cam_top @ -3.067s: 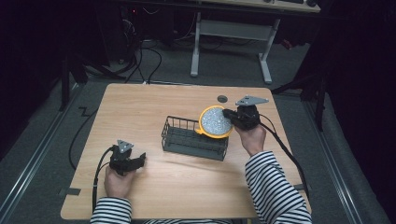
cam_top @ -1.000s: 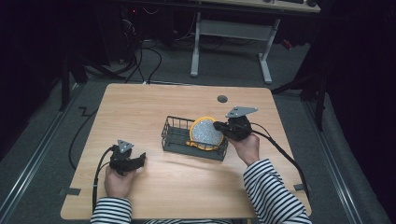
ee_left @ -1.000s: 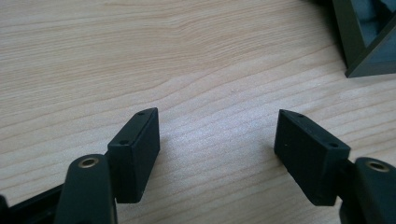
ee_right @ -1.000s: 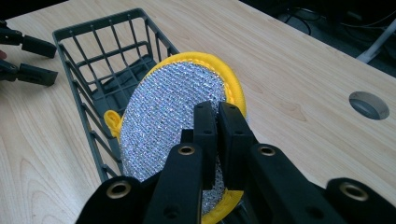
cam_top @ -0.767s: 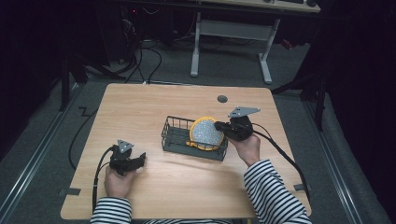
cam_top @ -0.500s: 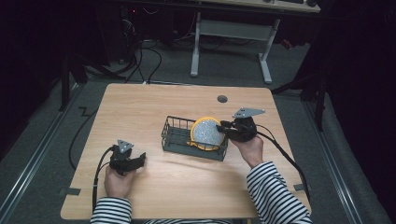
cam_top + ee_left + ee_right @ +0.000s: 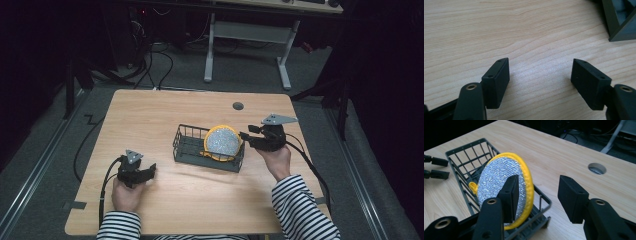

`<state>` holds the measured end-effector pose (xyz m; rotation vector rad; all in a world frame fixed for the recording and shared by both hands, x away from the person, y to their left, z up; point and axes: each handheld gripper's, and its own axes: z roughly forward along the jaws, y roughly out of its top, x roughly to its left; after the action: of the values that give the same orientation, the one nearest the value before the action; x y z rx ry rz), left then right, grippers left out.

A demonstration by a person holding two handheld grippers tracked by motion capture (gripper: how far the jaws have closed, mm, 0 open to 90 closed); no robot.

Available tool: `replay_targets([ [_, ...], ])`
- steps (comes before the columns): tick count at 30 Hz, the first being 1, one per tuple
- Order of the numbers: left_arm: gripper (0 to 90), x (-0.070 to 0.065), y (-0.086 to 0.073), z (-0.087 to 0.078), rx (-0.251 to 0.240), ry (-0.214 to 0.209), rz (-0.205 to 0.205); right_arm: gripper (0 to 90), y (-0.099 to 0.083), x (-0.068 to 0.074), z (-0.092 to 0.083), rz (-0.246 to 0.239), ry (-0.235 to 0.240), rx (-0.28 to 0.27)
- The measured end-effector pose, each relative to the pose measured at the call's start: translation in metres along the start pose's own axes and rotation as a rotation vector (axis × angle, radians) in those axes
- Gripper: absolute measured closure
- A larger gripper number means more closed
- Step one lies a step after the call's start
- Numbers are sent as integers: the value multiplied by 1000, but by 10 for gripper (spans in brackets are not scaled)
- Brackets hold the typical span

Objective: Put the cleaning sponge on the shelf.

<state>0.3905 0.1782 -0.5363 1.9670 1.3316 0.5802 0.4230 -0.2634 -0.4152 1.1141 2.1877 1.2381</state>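
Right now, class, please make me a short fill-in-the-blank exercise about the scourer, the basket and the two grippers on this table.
1. The round silver scourer has a ___ rim.
2. It leans on edge inside the dark wire ___.
3. The right gripper has just been opening; its jaws stand ___, gripping nothing.
4. The left gripper hovers over bare ___ tabletop.

Missing words: yellow; basket; open; wooden

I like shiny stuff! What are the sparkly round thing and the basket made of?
The round pad looks like glittery silver woven fabric with a soft yellow cloth rim and loop. The basket looks like thin wire coated matte dark grey; whether metal lies beneath, I can't tell.
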Motion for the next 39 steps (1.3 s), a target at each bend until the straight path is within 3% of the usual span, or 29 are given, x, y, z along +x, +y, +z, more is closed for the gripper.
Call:
replay_targets([
  [10, 315, 0, 0, 0, 0, 0, 0, 504, -13, -14, -33, 30, -68, -23],
  [24, 315, 0, 0, 0, 0, 0, 0, 492, -56, -40, -93, 143, -193, -65],
  [39, 314, 0, 0, 0, 0, -1, 0, 482, -95, -29, -116, 190, -263, -84],
])
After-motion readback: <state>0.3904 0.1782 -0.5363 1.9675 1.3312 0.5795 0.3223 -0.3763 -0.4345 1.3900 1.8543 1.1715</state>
